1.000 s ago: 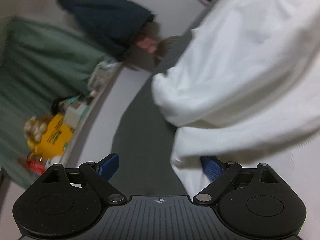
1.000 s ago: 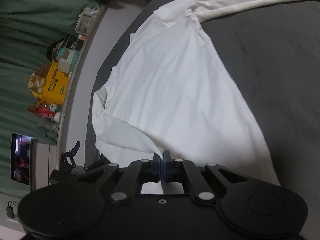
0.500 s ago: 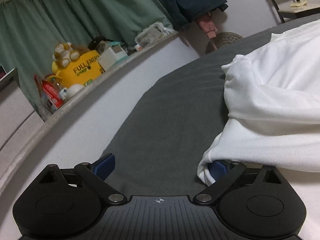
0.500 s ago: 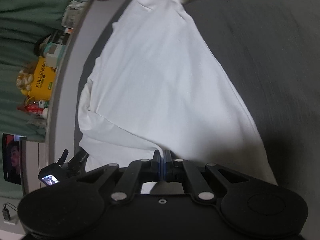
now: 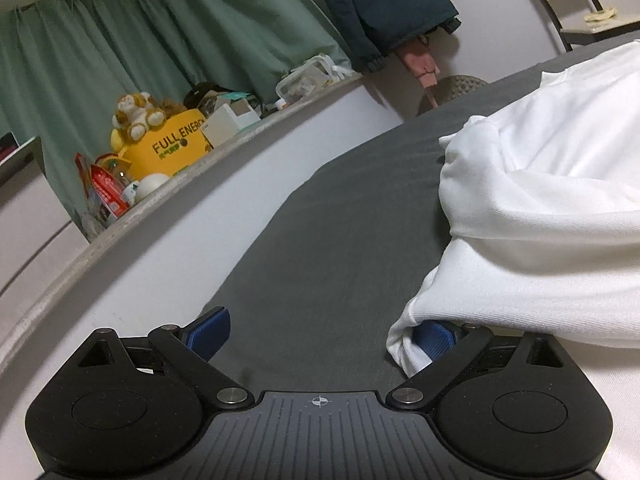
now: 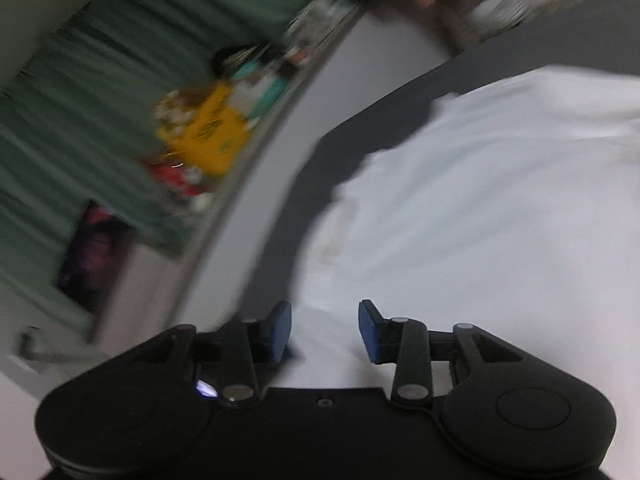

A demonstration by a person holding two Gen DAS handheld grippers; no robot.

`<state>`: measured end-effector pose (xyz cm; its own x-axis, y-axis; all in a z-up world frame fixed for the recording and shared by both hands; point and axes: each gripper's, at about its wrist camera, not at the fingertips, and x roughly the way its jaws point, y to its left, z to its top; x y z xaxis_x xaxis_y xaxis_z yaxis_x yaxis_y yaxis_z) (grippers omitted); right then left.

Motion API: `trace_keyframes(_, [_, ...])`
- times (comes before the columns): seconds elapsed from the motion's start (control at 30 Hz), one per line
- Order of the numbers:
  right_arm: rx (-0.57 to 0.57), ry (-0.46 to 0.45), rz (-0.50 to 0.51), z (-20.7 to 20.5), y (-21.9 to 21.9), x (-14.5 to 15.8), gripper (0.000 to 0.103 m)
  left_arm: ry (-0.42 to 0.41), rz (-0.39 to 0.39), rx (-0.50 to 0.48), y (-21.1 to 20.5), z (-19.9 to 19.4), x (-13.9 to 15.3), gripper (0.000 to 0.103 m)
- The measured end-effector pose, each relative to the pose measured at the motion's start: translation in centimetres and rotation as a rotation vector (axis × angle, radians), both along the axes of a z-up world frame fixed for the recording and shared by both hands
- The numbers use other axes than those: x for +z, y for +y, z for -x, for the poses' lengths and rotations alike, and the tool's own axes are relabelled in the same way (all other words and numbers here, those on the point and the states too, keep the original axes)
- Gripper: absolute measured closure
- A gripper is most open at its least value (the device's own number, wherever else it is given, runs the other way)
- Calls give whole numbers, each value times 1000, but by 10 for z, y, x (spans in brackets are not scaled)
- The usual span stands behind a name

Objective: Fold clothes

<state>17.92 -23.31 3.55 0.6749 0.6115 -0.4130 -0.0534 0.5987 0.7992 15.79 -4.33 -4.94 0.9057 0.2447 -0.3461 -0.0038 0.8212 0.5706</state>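
Observation:
A white garment [image 5: 540, 208] lies in loose folds on a dark grey bed surface [image 5: 340, 240], filling the right side of the left wrist view. My left gripper [image 5: 322, 334] stands wide open low over the grey surface. Its right fingertip [image 5: 436, 338] sits tucked under the garment's near corner, while the left one is bare. In the blurred right wrist view the white garment [image 6: 480, 220] spreads out beneath my right gripper [image 6: 325, 332]. That gripper's jaws are opening, and no cloth is pinched between the blue pads.
A curved grey ledge [image 5: 120, 232] runs along the bed's left side. It carries a yellow box [image 5: 176, 148], a plush toy [image 5: 138, 114] and small packets. Green curtains [image 5: 160, 32] and a dark jacket [image 5: 384, 4] hang behind it.
My right gripper has let go of the pinched fold of white cloth, opened and swung up and away. The left gripper rolled upright earlier and has held still since.

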Motion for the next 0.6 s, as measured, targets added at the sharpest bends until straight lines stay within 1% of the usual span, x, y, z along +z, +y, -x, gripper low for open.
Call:
trace_keyframes(0.07, [19,11,15,-47,17,1,66,-1,3,0,1,1,-1,6])
trace_keyframes(0.13, [17,42,44,-98,35,-1,66,-5,-5,1,0,2,-2,6])
trace_keyframes(0.23, [5,84,119,-159,56,-10,65,-15,-19,2,-2,3,-3,6])
trace_keyframes(0.27, [-4,106,141,-173,61,-14,65,-17,-21,2,-2,4,-3,6])
trace_keyframes(0.37, [-1,177,177,-193,69,-28,64,-18,-21,2,-3,3,-3,6])
trace_keyframes(0.43, [4,190,196,-197,70,-31,60,-18,-17,4,-4,2,-5,6])
trace_keyframes(0.6, [29,224,179,-210,70,-40,60,-26,-28,4,-5,5,-5,6])
